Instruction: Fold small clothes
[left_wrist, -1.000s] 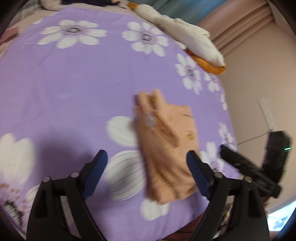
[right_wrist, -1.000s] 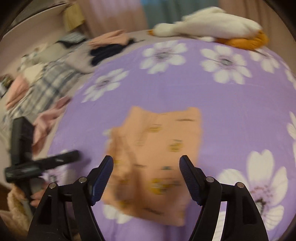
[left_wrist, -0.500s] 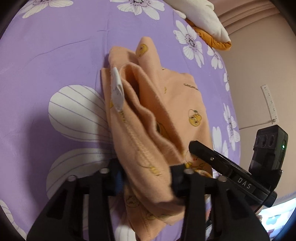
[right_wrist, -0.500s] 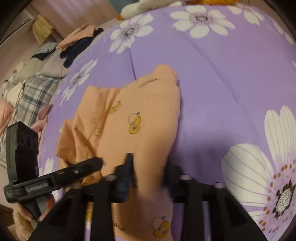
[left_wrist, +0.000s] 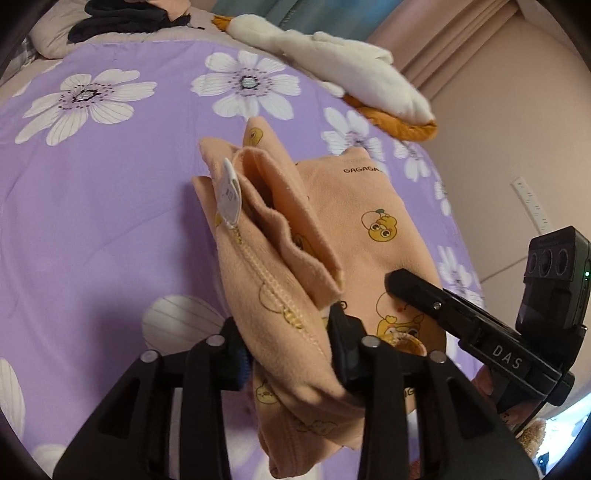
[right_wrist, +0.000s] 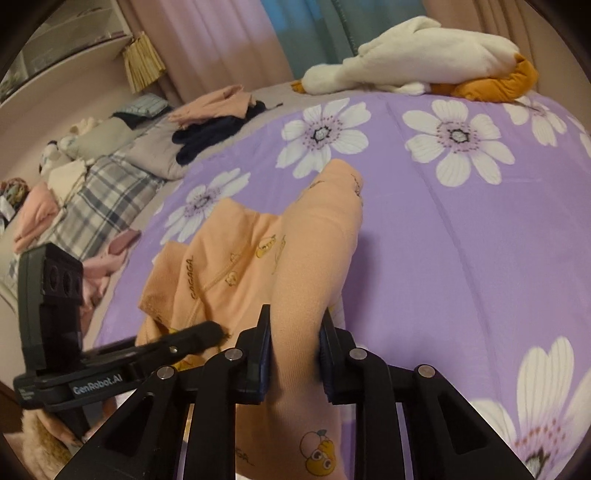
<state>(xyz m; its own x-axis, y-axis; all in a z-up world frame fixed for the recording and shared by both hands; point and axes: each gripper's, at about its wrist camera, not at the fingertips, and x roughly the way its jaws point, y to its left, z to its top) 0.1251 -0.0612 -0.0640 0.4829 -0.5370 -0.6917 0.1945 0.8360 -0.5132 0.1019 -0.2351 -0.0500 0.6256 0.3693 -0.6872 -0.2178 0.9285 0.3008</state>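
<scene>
With my left hand-held gripper (left_wrist: 288, 350) easing open and my right hand-held gripper (right_wrist: 295, 354) closing, both pinching the peach garment (left_wrist: 332, 236), its thick near edge could slip free.

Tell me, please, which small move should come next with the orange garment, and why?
Probably lift both tools together and carry the near edge toward the far edge. The left tool grips the bunched zipper side of the garment, though its jaws are easing open; the right tool, jaws closing, pinches the other side, and the far part lies on the bedspread.
</scene>
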